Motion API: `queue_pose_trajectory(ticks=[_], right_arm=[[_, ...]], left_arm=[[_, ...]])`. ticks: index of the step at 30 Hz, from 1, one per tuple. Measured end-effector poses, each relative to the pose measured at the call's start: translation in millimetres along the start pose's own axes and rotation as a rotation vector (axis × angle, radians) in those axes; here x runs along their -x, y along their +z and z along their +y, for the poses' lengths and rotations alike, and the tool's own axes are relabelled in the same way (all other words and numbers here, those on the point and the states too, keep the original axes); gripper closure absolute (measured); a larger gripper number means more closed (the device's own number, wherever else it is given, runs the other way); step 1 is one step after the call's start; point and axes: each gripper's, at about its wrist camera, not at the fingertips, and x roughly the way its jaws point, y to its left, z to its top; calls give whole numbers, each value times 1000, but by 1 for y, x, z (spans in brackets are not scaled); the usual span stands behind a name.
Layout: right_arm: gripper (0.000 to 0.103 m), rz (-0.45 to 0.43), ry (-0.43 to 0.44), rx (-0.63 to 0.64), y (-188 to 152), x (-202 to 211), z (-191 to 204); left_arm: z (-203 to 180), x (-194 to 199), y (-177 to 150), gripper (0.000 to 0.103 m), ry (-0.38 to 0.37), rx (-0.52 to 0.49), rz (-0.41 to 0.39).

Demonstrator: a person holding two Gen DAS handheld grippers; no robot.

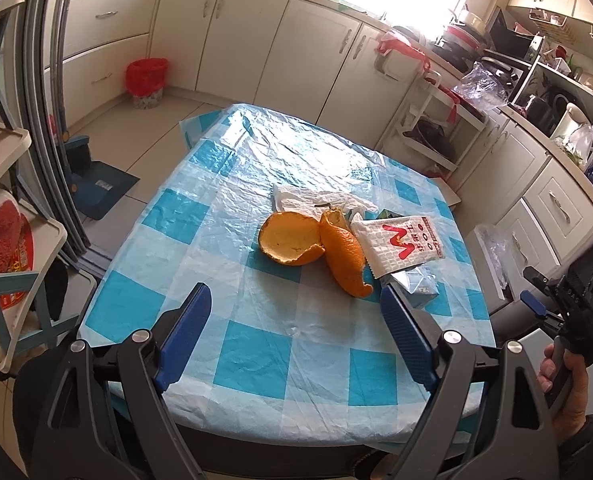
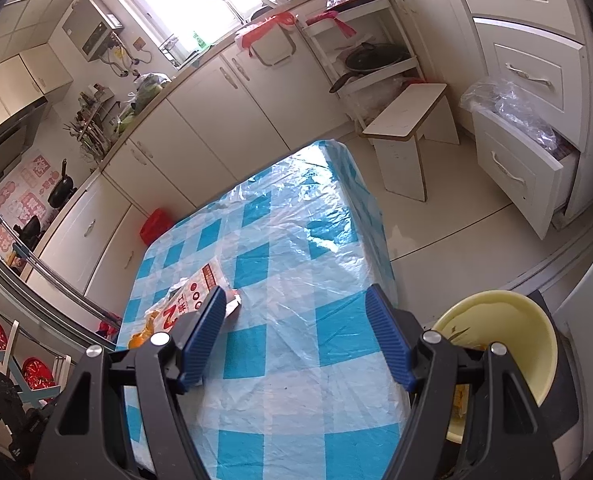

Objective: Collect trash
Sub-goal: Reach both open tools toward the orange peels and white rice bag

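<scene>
Trash lies in a heap on the blue-checked table (image 1: 256, 356): two orange peel pieces (image 1: 292, 238) (image 1: 346, 254), a white snack wrapper with a red W (image 1: 400, 244), a small carton (image 1: 414, 286) and a crumpled white tissue (image 1: 316, 200). My left gripper (image 1: 296, 312) is open and empty above the near table edge, just short of the peels. My right gripper (image 2: 294, 318) is open and empty over the table (image 2: 296, 400), with the wrapper (image 2: 194, 298) and peel (image 2: 140, 338) to its left. A yellow bin (image 2: 532, 344) stands below the table's right side.
A red-lined waste bin (image 1: 146, 80) stands on the floor by the cabinets. A white stool (image 2: 410, 128) and an open drawer (image 2: 516, 168) are beyond the table. A shelf rack (image 1: 12, 240) is on the left. The right gripper's handle, held by a hand (image 1: 564, 364), shows in the left wrist view.
</scene>
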Motion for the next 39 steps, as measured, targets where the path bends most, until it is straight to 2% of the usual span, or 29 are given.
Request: queue_pose_trajectory(ticks=[10,26,34,39], right_arm=[[33,7,15,6,2,-5,4],[33,30,77,41,0,-12,19],[33,114,185,56,-9,-38,41],[33,181,264,-25,-14,-60,41]], left_arm=[[2,-5,1,21,8,-12,-1],[4,-23,5,21,31,-129,-9],[-18,-61,7,22,79,-308,9],[-32,-88,13,32,105,-439,33]])
